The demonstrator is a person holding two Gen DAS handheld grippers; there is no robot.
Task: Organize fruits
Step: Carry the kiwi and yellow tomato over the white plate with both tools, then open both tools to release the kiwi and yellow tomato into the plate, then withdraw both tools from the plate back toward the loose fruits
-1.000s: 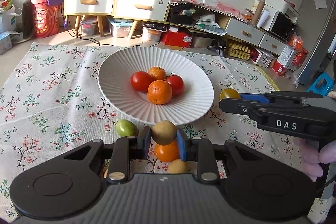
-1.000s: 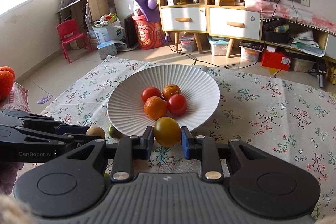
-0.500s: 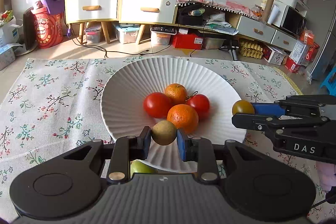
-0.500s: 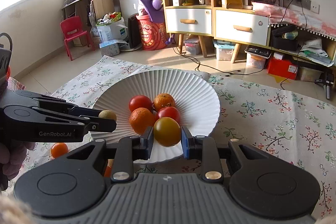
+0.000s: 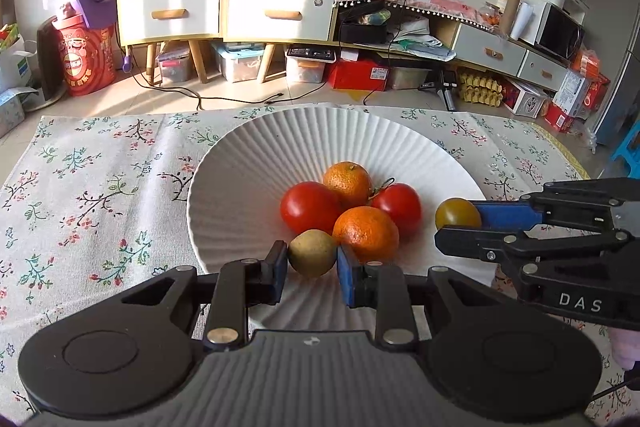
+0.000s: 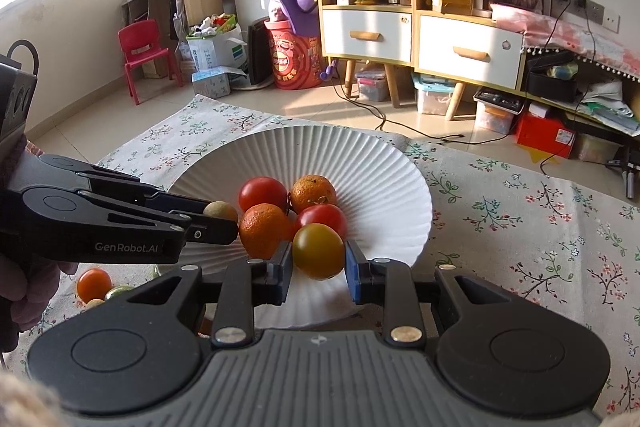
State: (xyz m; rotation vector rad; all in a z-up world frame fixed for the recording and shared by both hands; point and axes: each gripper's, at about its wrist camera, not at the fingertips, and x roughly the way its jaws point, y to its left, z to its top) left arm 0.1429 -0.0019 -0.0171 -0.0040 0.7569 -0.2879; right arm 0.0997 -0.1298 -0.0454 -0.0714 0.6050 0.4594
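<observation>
A white ribbed plate (image 5: 248, 163) (image 6: 384, 179) on the floral cloth holds two red tomatoes (image 5: 309, 207) and two oranges (image 5: 366, 233). My left gripper (image 5: 313, 269) is shut on a small brown-green fruit (image 5: 313, 253) just above the plate's near side. In the left wrist view the right gripper (image 5: 460, 223) reaches in from the right, over the plate's right side. It (image 6: 318, 271) is shut on a yellow-brown tomato (image 6: 319, 251) (image 5: 456, 213) beside the pile. In the right wrist view the left gripper (image 6: 224, 221) shows at the left with its fruit (image 6: 220, 211).
Loose fruit lies on the cloth left of the plate in the right wrist view: an orange one (image 6: 94, 283) and a green one (image 6: 118, 291). Past the table stand a cabinet with drawers (image 5: 224, 11), storage boxes and cables on the floor.
Both grippers have moved forward and slightly down with their fruits, from the plate's near edge to over the plate beside the pile. The loose fruits have dropped out of the left wrist view.
</observation>
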